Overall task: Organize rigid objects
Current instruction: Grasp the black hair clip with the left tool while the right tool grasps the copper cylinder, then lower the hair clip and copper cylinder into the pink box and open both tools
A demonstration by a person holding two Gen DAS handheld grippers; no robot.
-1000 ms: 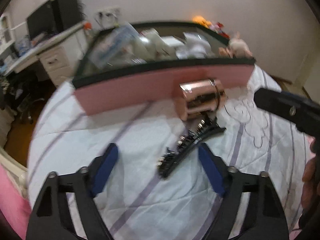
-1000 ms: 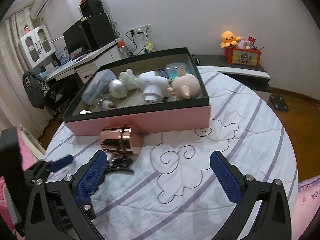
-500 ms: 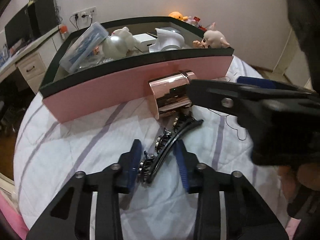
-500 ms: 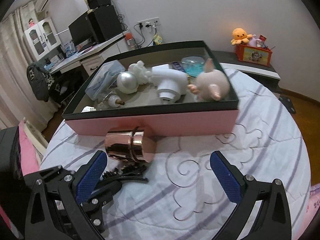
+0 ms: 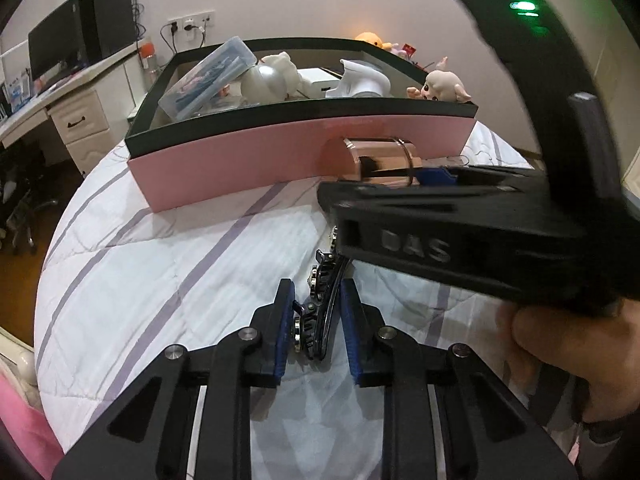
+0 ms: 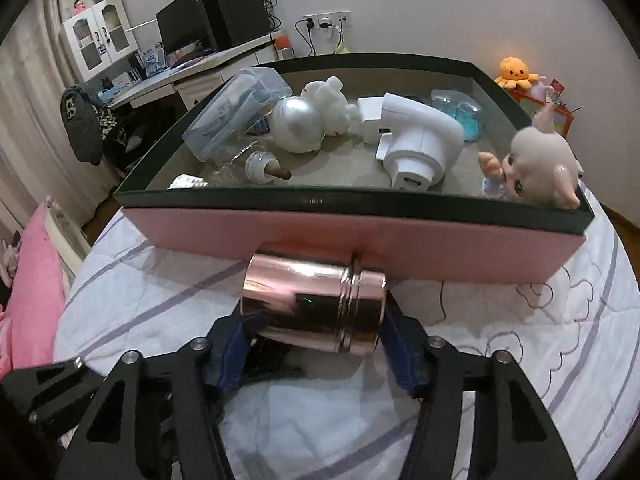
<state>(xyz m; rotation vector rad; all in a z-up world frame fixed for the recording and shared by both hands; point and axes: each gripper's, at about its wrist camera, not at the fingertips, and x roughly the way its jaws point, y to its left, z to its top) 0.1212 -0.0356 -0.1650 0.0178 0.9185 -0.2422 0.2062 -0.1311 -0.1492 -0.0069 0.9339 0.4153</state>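
A black hair clip (image 5: 318,300) lies on the white quilt. My left gripper (image 5: 316,320) is shut on its near end. A shiny rose-gold canister (image 6: 316,308) lies on its side against the pink box (image 6: 400,248). My right gripper (image 6: 316,352) is shut on the canister, blue pads against both ends. In the left wrist view the right gripper's body crosses above the clip and hides its far end, and the canister (image 5: 380,160) shows beyond it.
The pink box with a dark rim (image 5: 280,108) holds a clear case (image 6: 236,112), a silver ball (image 6: 298,126), a white plush (image 6: 330,100), a white device (image 6: 416,140) and a doll (image 6: 540,168). A desk with a monitor (image 6: 188,28) stands at the back left.
My left gripper has closed from wide open onto the hair clip. My right gripper moved forward and left and closed on the canister.
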